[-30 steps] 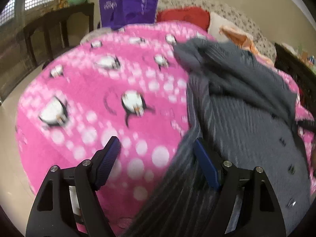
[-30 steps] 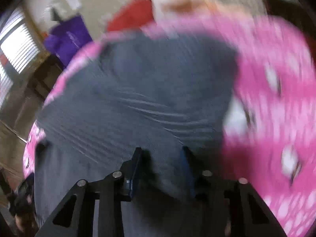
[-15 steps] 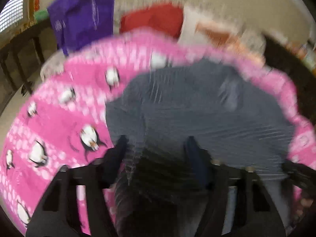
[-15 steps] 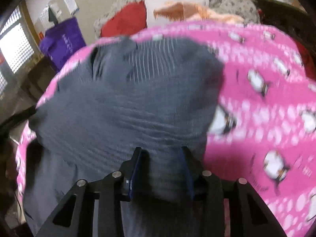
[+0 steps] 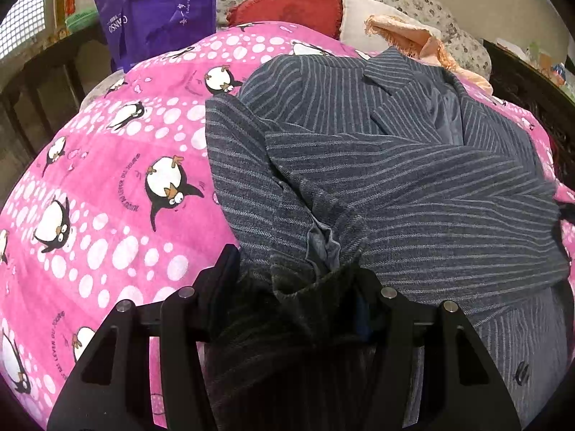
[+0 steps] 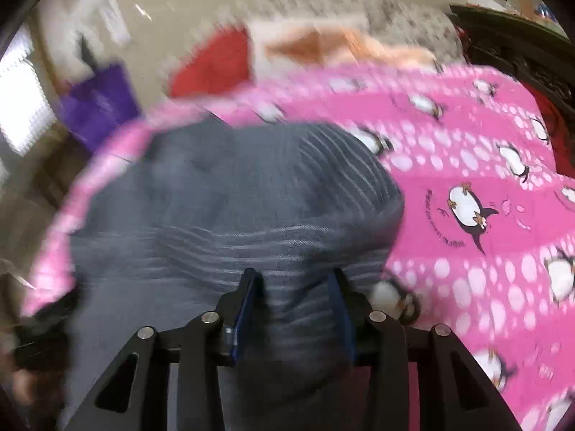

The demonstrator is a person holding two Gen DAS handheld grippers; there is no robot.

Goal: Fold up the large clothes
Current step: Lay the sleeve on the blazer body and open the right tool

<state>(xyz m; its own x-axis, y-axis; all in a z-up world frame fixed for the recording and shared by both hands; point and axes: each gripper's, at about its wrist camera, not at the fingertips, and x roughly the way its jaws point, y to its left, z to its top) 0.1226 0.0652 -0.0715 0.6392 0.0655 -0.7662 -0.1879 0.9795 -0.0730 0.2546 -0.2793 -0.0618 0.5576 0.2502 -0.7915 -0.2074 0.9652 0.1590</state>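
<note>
A dark grey striped jacket (image 5: 377, 165) lies on a pink penguin blanket (image 5: 107, 186), with a sleeve folded across its body and the collar at the far end. My left gripper (image 5: 294, 283) is shut on a bunched fold of the jacket near its front hem. In the blurred right wrist view the jacket (image 6: 233, 208) fills the left and middle, and my right gripper (image 6: 294, 287) is shut on its cloth. The pink blanket (image 6: 485, 179) lies to the right.
A purple bag (image 5: 158, 10) stands at the far left beside a dark wooden table (image 5: 43, 68). A red cushion (image 5: 291, 7), a white pillow and an orange cloth (image 5: 406, 32) lie at the far end. Dark furniture (image 5: 532, 75) stands at the right.
My left gripper went from open beside the jacket's edge to shut on a fold of it. The sleeve now lies across the jacket body. My right gripper kept its hold and is moving.
</note>
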